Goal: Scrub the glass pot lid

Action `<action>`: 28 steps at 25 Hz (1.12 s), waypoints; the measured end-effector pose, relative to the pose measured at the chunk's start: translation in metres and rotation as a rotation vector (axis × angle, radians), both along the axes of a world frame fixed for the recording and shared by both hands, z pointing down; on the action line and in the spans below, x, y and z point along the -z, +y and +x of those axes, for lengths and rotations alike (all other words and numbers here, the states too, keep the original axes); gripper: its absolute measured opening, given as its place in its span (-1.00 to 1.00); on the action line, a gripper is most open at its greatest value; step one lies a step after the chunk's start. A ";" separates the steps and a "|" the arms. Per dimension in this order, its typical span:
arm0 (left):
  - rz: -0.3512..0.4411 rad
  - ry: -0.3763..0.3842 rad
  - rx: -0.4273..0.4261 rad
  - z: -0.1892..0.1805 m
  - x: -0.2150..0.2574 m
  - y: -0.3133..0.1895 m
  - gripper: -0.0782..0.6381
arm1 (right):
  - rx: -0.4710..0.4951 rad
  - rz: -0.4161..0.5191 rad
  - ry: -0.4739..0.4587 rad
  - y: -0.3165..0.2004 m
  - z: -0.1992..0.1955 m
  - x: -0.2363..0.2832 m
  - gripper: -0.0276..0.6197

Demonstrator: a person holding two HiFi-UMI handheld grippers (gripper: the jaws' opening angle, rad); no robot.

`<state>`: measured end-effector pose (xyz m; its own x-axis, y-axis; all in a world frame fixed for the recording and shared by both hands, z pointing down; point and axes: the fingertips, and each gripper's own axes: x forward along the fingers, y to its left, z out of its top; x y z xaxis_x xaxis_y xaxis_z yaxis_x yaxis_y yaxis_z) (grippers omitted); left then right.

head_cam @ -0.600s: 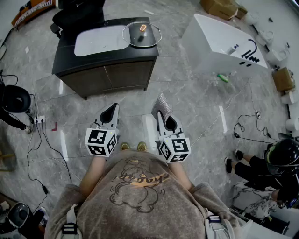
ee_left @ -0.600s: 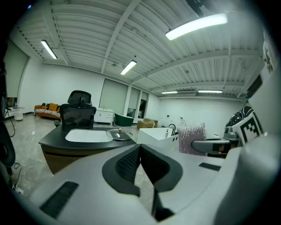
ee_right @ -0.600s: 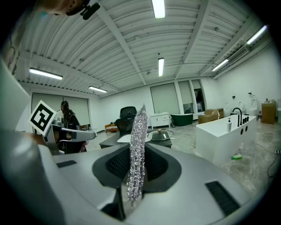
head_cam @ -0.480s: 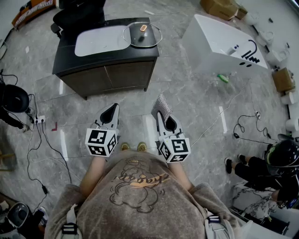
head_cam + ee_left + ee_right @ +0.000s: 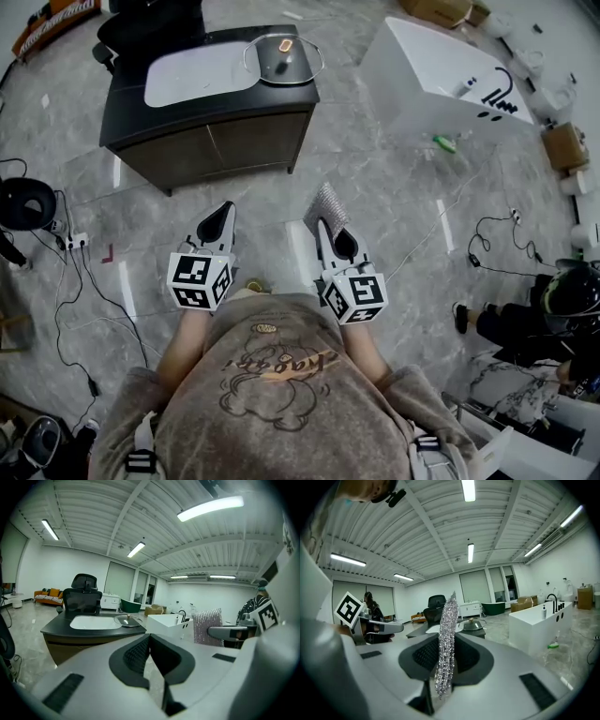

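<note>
The glass pot lid (image 5: 282, 59) with a brown knob lies on the far right end of a black cabinet (image 5: 234, 122), beside its white sink basin (image 5: 197, 77). It also shows small in the left gripper view as the lid (image 5: 127, 619) and in the right gripper view as the lid (image 5: 471, 624). My left gripper (image 5: 221, 217) is shut and empty, held level well short of the cabinet. My right gripper (image 5: 322, 228) is shut on a silvery metal scrubber (image 5: 326, 209), which stands edge-on between the jaws as the scrubber (image 5: 446, 644).
A white bathtub (image 5: 441, 80) stands at the upper right, a green object (image 5: 444, 144) on the floor by it. Cables (image 5: 75, 281) trail over the grey marble floor. A black office chair (image 5: 150, 23) is behind the cabinet. A seated person (image 5: 544, 319) is at the right.
The view has shifted slightly; the cabinet and lid sit a little higher in the head view. Both grippers keep their pose and the scrubber stays held.
</note>
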<state>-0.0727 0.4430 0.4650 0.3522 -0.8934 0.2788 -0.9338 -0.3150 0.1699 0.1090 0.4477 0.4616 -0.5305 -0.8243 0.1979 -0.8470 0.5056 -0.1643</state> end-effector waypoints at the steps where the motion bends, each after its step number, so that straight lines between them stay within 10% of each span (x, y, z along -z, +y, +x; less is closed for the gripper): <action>1: 0.000 0.000 -0.009 -0.002 -0.002 -0.001 -0.73 | -0.008 -0.001 -0.002 0.001 -0.001 -0.002 -0.66; 14: 0.010 0.007 -0.055 -0.013 -0.017 -0.060 -0.73 | -0.060 0.022 0.007 -0.054 -0.012 -0.012 -0.66; 28: 0.015 0.008 -0.017 -0.016 -0.019 -0.253 -0.73 | -0.029 0.000 -0.002 -0.257 -0.008 -0.022 -0.66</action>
